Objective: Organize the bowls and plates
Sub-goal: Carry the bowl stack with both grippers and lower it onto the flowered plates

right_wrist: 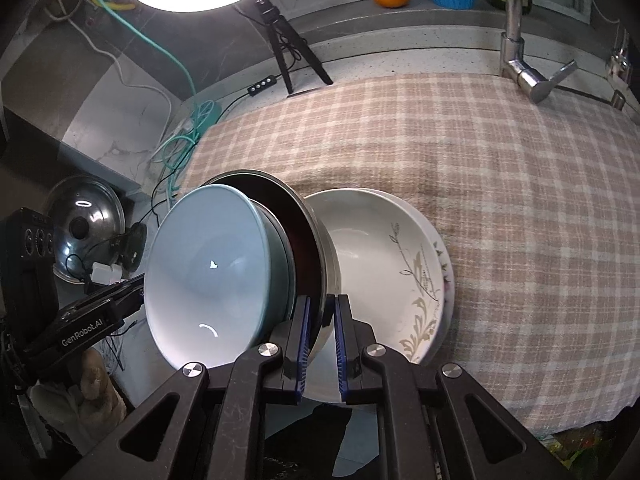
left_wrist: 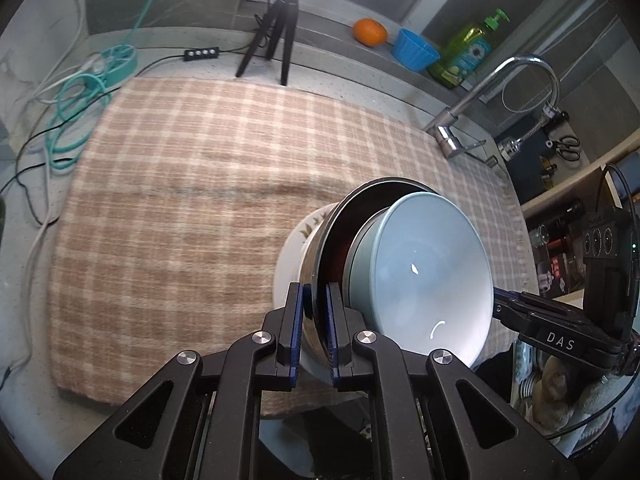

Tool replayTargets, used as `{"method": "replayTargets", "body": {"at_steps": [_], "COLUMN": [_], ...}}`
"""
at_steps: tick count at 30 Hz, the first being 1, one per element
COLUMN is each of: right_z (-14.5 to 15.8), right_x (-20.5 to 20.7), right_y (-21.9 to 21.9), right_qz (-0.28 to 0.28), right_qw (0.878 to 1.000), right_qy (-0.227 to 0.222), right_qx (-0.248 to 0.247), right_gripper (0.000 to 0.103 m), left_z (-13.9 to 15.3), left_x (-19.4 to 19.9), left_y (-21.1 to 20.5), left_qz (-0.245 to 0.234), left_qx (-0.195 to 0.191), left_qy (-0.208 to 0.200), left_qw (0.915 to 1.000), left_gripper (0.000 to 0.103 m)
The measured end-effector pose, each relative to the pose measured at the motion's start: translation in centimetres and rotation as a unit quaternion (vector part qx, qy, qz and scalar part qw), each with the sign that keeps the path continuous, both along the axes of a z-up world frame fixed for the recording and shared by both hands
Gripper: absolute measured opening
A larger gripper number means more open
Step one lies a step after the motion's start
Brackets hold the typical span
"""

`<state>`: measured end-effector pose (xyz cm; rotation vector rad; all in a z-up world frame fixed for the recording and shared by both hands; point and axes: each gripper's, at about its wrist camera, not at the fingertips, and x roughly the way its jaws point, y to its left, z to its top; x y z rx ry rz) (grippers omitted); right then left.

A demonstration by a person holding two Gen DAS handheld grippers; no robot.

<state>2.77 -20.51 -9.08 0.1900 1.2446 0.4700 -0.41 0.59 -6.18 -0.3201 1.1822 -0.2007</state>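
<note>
A stack of dishes hangs between both grippers over the near edge of the checked cloth (left_wrist: 180, 184). Its base is a white leaf-patterned plate (right_wrist: 380, 256); on it sits a metal bowl (left_wrist: 332, 240) with a dark inside, and a pale blue bowl (left_wrist: 432, 272) nests in that. My left gripper (left_wrist: 316, 320) is shut on the metal bowl's rim on one side. My right gripper (right_wrist: 323, 328) is shut on the same rim (right_wrist: 316, 248) on the opposite side. Each gripper shows in the other's view: the right gripper (left_wrist: 508, 304) and the left gripper (right_wrist: 128, 294) both reach the stack's far side.
A black tripod (left_wrist: 276, 28) and cables (left_wrist: 76, 96) stand at the back of the counter. On the ledge are an orange (left_wrist: 370, 31), a blue cup (left_wrist: 414, 49) and a green soap bottle (left_wrist: 468, 54). A tap (left_wrist: 452, 136) rises at the right. A steel pot lid (right_wrist: 86, 224) lies left.
</note>
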Motion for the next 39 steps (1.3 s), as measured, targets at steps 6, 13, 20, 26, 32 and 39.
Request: {"method": "replayTargets", "body": {"at_steps": [6, 13, 20, 26, 32, 39], "right_z": [-0.9, -2.0, -2.5, -2.6, -2.7, -2.5], "right_x": [0.3, 0.6, 1.0, 1.3, 1.4, 1.1], "right_y": [-2.1, -3.5, -3.6, -3.5, -3.5, -3.3], "right_qz": [-0.019, -0.035, -0.036, -0.035, -0.036, -0.033], "right_qw": [1.000, 0.999, 0.999, 0.999, 0.999, 0.999], "right_qy": [0.007, 0.017, 0.021, 0.021, 0.020, 0.011], "right_qx": [-0.007, -0.008, -0.004, -0.003, 0.000, -0.005], "right_gripper": [0.011, 0.011, 0.011, 0.011, 0.011, 0.012], "left_z": [-0.9, -1.6, -2.2, -2.3, -2.4, -2.0], "left_x": [0.7, 1.3, 1.6, 1.8, 1.9, 1.8], "left_y": [-1.7, -2.9, -2.8, -2.8, -2.6, -2.4], "left_qz": [-0.018, -0.027, -0.023, -0.023, -0.024, -0.023], "left_qx": [-0.002, 0.002, 0.005, 0.006, 0.002, 0.002], "left_qy": [0.014, 0.023, 0.031, 0.033, 0.034, 0.025], "left_qw": [0.9997, 0.9994, 0.9992, 0.9992, 0.9991, 0.9994], "left_gripper": [0.008, 0.008, 0.008, 0.008, 0.008, 0.011]}}
